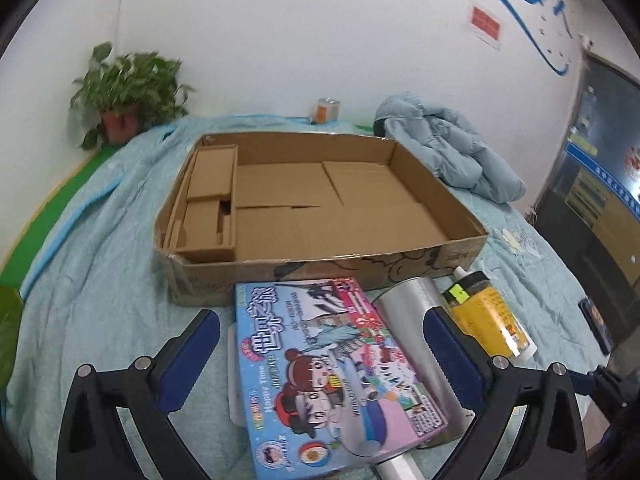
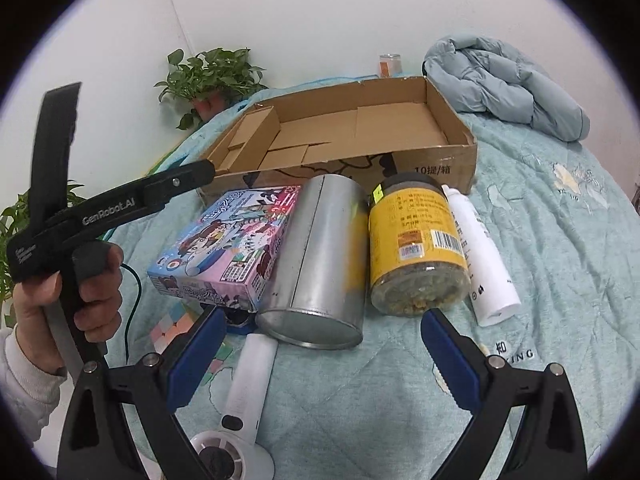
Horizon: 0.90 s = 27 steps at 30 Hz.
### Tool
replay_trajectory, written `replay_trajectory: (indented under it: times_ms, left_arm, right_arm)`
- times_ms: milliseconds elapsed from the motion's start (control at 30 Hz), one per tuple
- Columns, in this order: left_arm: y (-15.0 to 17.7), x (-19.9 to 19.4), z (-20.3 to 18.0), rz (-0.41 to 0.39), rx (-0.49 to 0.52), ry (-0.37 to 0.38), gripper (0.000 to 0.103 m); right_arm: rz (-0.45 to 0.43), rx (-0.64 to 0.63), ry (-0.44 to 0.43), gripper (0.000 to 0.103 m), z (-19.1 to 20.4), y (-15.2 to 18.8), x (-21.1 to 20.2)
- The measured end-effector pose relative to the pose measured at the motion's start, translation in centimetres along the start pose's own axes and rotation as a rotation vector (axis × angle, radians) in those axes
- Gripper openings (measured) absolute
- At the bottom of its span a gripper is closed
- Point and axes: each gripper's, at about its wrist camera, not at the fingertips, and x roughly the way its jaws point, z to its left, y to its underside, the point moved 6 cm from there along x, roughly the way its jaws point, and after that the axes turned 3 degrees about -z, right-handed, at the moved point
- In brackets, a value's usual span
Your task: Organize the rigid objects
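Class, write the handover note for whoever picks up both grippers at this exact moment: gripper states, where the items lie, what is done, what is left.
Left gripper: open, empty, straddling the game box.
Right gripper: open, empty, aimed at the metal can.
On the blanket, before the cardboard tray: game box, metal can, yellow-label jar, white bottle, all on their sides; handheld fan and pastel cube nearer.
Done: nothing in the tray.
Left: every item.
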Motion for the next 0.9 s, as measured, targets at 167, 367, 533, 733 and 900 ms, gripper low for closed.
replay_trajectory:
  times_ms: [167, 367, 533, 733, 900]
  left_arm:
    - [0.3, 0.2, 2.9, -0.002, 0.023, -0.054, 0.102]
    - [1.6, 0.1, 4.3, 0.051, 0.009, -0.030, 0.102]
    - [2.7, -0.3, 4.7, 0.136, -0.064, -0.019, 0.102]
    - [4.3, -0.3, 4.9, 0.212, -0.119, -0.020, 0.102]
    - [5.0, 0.7, 4.3, 0.255, -0.099, -0.021, 0.102]
  right_arm:
    - [0.022, 0.011, -0.039, 0.099, 0.5, -0.9, 1.9]
    - [0.049, -0.045, -0.108, 0.099, 2.0, -2.0, 3.7]
    - [0.084, 0.007, -0.197, 0.099, 1.6, -1.4, 4.1]
    - [0.125, 0.059, -0.273, 0.099, 0.6, -1.4, 5.2]
    - [0.157, 0.004, -0.285, 0.099, 1.7, -2.3, 6.4]
